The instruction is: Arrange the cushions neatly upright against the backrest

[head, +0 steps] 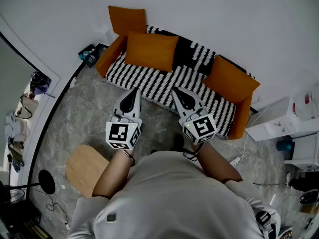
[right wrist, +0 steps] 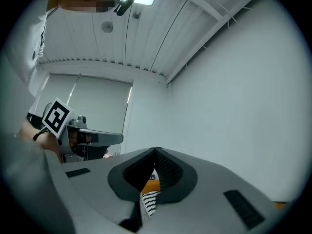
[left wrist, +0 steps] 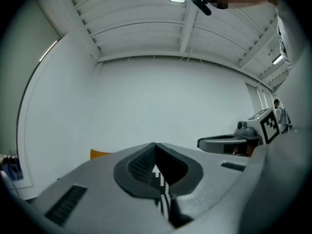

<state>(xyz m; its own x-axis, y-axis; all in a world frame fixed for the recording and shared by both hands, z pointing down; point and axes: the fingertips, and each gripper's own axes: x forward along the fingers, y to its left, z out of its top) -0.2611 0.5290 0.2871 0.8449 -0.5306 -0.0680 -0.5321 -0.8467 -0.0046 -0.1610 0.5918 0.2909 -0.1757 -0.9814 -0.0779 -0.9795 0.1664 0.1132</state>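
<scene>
Person stands in front of the sofa (head: 149, 81) w/ both arms out, left tongs (head: 131, 99) & right tongs (head: 183, 98) held level & side by side, pointed at the striped seat. Both pairs are pressed together w/ nothing pinched; through each gap only a sliver of stripes shows, so prob. just a ready pose before any grab. 3 orange cushions: left cushion (head: 127, 20) sits high at the sofa's far left corner, propped on the wall (head: 224, 14) above the armrest, off the seat, so it looks out of line w/ the others. Mid cushion (head: 151, 51) stands on the seat, leaning on the backrest (head: 199, 54), roughly upright already. Right cushion (head: 231, 79) sits slanted at the right end, near the armrest, prob. needs squaring up. Tongs are well apart from all 3, so I'd say no cushion is in hand yet & the reach comes next; the right one is nearest the right tongs
</scene>
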